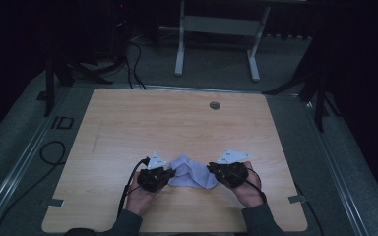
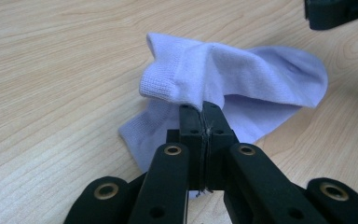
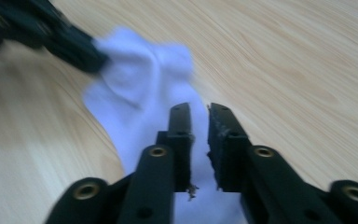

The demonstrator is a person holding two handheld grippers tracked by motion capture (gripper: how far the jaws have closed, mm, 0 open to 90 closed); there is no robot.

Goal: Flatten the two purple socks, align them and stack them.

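step: folding sock (image 2: 242, 79) on counter (image 1: 128, 123) | left claw (image 2: 200, 109) clenched on cuff | right claw (image 3: 199, 112) released, jaws parted | next: I regrip toe end

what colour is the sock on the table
Pale lilac, plain knit; the sock shows best in the left gripper view.

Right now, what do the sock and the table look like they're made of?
Sock: soft knit fabric, pale lilac, matte; fine ribbing shows at the cuff and it drapes in folds. Table: light wood-grain top, smooth with a faint sheen; probably laminate rather than solid wood.
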